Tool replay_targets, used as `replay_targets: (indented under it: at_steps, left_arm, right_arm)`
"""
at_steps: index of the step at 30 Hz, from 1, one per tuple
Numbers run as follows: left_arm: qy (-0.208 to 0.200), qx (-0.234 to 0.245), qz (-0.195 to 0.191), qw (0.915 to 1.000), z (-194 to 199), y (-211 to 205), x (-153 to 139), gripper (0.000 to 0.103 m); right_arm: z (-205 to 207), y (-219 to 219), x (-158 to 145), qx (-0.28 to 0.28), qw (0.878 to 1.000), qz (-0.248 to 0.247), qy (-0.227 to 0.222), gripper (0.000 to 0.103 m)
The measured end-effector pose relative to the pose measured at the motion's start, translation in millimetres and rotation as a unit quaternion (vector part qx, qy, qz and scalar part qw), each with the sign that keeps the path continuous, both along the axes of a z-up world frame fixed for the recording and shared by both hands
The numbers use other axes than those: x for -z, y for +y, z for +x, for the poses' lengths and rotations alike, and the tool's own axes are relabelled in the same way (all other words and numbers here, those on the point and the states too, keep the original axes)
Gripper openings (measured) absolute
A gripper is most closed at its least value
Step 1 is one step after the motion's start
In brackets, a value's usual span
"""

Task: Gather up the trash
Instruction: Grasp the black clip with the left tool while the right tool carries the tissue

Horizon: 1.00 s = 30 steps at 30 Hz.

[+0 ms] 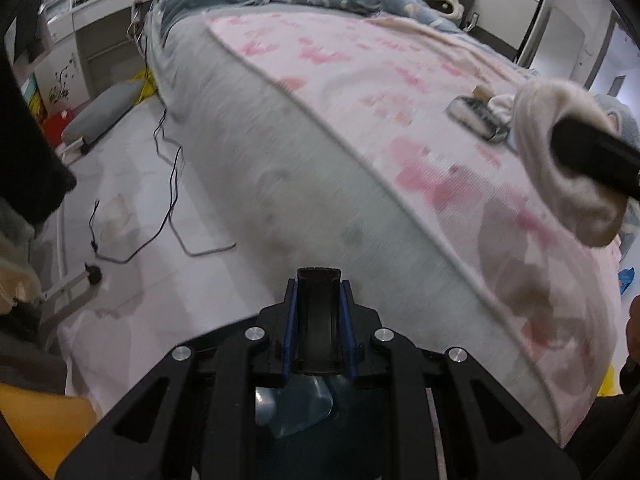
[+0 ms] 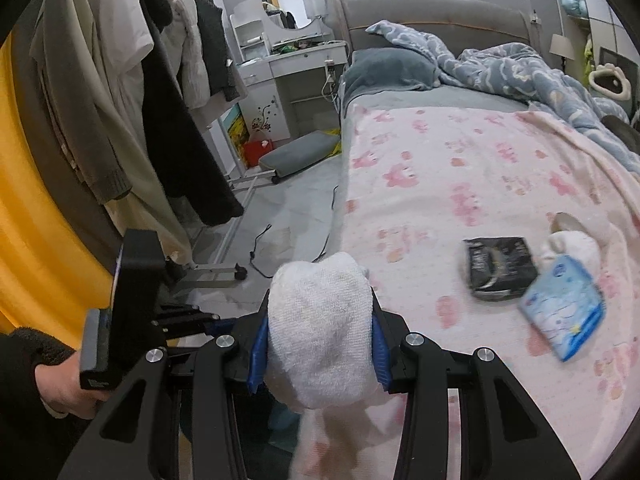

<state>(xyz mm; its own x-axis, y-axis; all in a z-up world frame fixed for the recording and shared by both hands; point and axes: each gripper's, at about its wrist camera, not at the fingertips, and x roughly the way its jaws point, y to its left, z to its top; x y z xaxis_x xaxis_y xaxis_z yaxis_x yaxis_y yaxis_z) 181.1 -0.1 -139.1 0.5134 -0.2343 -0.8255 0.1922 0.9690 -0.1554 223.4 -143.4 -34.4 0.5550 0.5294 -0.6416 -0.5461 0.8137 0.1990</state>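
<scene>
Bed [image 2: 460,168]: fills the right wrist view from 12 to 5 o'clock; a pink patterned blanket [image 2: 432,200] lies over a grey sheet, with a rumpled blue quilt [image 2: 512,68] at 1 o'clock near the headboard.
Clothes rack [image 2: 132,92]: at 10 o'clock in the right wrist view, hung with dark and pale garments.
Floor [image 1: 132,216]: pale, at 9 o'clock in the left wrist view, crossed by thin black cables [image 1: 168,200].
White cloth [image 2: 320,332]: a bundled, terry-like piece at the lower centre of the right wrist view, squeezed between the blue pads; in the left wrist view it shows at 3 o'clock, over the blanket.
Right gripper [image 2: 318,342]: jaws clamped on the white cloth, one pad on each side of it.
Left gripper [image 1: 319,312]: jaws pressed together; a blue translucent piece shows low behind the fingers, and I cannot tell whether it is pinched.
Left hand [image 2: 64,384]: at 8 o'clock in the right wrist view, in a dark sleeve, around the left tool's handle.
Black packet [image 2: 500,266]: flat on the blanket at 3 o'clock, well right of the right gripper.
Blue-and-white packet [image 2: 564,312]: at 4 o'clock, just beside the black packet, near a white wad [image 2: 572,244].
</scene>
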Motion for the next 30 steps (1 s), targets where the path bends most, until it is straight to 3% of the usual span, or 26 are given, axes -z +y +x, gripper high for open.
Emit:
replay_targets:
  at_steps: [12, 23, 30]
  left_arm:
    - [0.073, -0.015, 0.028, 0.9969, -10, 49, 54, 0.021]
    - [0.165, 0.000, 0.036, 0.9856, -30, 72, 102, 0.021]
    - [0.195, 0.015, 0.035, 0.9800, -46, 80, 122, 0.022]
  right_arm:
    - [8, 58, 24, -0.026, 0.999, -0.022, 0.032, 0.043]
    - [18, 110, 60, -0.048, 0.995, -0.054, 0.071, 0.043]
    - [21, 135, 88, -0.059, 0.990, -0.085, 0.099, 0.043]
